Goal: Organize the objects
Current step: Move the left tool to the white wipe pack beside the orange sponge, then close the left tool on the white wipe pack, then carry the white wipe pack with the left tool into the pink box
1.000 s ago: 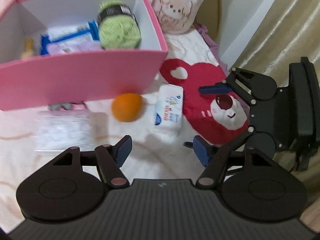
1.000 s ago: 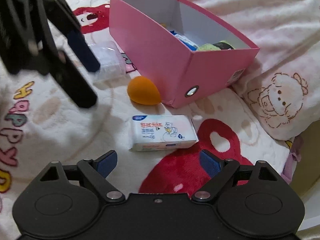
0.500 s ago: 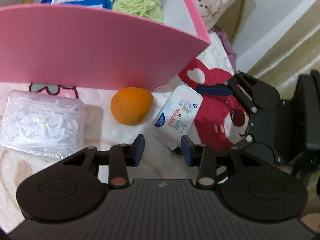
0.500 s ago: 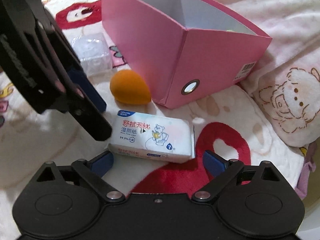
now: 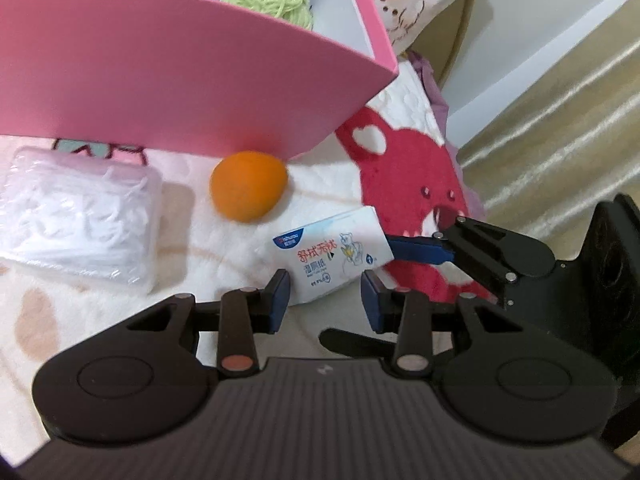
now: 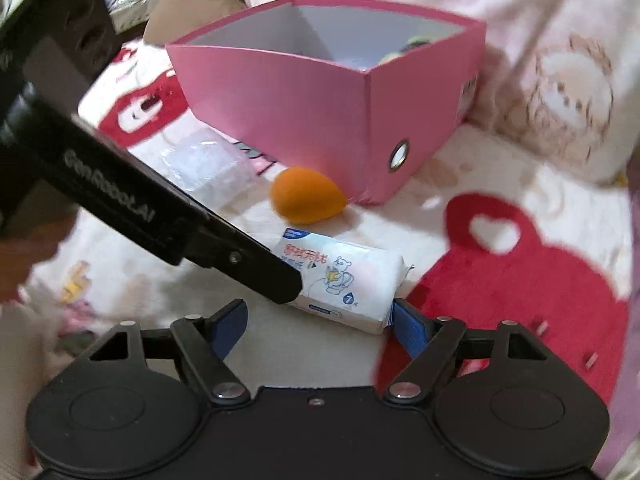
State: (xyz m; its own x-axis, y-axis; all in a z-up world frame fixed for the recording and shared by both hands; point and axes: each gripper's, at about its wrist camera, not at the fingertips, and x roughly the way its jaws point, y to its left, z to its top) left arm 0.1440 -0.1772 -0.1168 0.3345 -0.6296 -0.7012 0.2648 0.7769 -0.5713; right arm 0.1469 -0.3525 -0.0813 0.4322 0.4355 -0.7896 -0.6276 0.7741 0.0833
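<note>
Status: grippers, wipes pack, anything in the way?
Left gripper just closed onto the wet-wipes pack. Right gripper open, jaws just been closing, pack between them. Orange makeup sponge close by, pink box behind; nothing blocking.

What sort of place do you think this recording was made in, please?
Probably a bedroom, on a bed: a plush cartoon-bear blanket covers the surface, a printed pillow lies behind the pink storage box, and a curtain hangs alongside.

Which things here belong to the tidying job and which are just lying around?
Job: wipes pack, orange sponge, clear plastic box, pink box, left gripper, right gripper.
Lying about: blanket, pillow, curtain.
</note>
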